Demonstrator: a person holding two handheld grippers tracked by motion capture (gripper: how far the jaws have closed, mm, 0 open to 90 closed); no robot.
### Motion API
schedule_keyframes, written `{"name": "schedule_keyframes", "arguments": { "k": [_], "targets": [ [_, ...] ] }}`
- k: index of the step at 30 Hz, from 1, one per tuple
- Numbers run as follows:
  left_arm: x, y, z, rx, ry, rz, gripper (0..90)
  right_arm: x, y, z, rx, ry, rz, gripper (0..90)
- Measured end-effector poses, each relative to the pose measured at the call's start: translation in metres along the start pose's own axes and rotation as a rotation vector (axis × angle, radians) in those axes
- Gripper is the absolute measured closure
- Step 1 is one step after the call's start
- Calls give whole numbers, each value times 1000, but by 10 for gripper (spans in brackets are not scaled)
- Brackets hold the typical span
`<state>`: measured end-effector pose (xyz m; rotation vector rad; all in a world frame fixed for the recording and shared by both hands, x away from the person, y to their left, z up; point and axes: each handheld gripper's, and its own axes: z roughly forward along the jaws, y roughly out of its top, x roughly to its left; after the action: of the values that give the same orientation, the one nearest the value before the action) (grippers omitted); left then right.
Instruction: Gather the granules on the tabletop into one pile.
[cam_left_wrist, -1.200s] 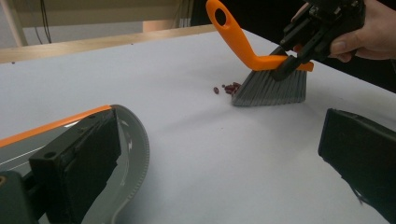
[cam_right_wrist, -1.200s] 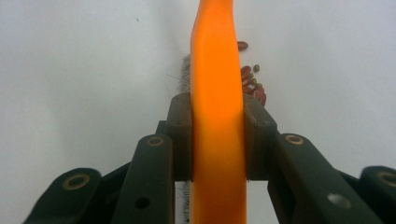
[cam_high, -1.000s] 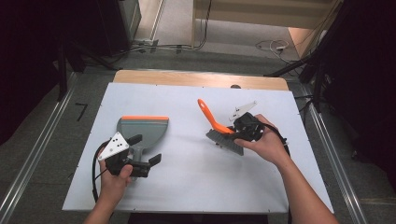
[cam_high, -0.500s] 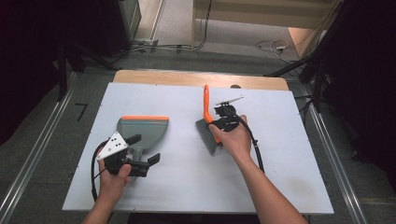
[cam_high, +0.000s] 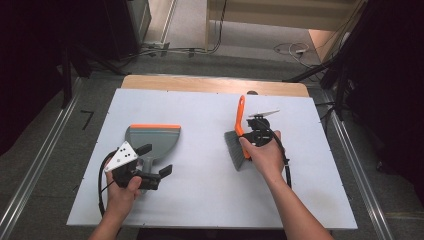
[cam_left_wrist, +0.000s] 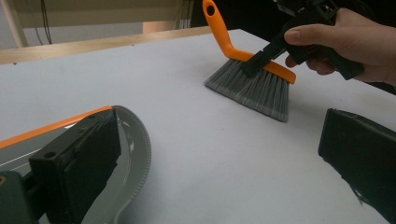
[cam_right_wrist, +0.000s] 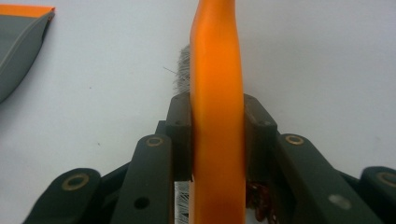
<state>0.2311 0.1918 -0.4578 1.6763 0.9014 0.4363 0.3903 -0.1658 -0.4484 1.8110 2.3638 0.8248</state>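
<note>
- The right gripper (cam_high: 250, 136) is held in the person's right hand (cam_high: 263, 155), on the right side of the white worktop (cam_high: 210, 200).
- Its jaws are shut tight on the brush (cam_high: 239, 140). In the right gripper view, one black jaw presses on each side of the orange handle (cam_right_wrist: 217, 116).
- The brush has grey bristles (cam_left_wrist: 252, 88) and an orange back. Seen from the high view, the handle points away from the person, toward the far edge of the worktop.
- In the left gripper view, the bristles touch the worktop and fan out toward the camera.
- The dustpan (cam_high: 150, 142) lies flat on the left side of the worktop. It is grey with an orange strip (cam_high: 155, 127) along its far edge.
- The brush and the dustpan are well apart, with bare worktop between them.
- The left gripper (cam_high: 152, 172) is held in the person's left hand (cam_high: 122, 187), at the near end of the dustpan.
- Its jaws are wide open. In the left gripper view, one jaw is over the grey rim of the dustpan (cam_left_wrist: 135, 154) and the other jaw is far off to the side, over bare worktop.
- I cannot tell if that jaw touches the dustpan.
- A black cable (cam_high: 102, 185) loops down from the left gripper beside the hand.
</note>
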Motion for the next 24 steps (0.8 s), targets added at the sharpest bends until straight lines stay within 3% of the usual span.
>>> {"name": "schedule_keyframes", "arguments": {
  "k": [5,7,10,17,24],
  "targets": [
    [0,0,0,2,2,0,0,-3,-4,-11,-29,10,-61,681],
    [1,0,0,2,3,-3,0,-5,-5,-18,-59,48,-95,681],
    [1,0,0,3,4,-4,0,-9,-6,-31,-99,66,-129,681],
    [1,0,0,3,4,-2,0,-27,-11,-57,-146,88,-172,681],
    [1,0,-1,1,7,2,0,-40,-31,-71,-220,121,-229,681]
  ]
}}
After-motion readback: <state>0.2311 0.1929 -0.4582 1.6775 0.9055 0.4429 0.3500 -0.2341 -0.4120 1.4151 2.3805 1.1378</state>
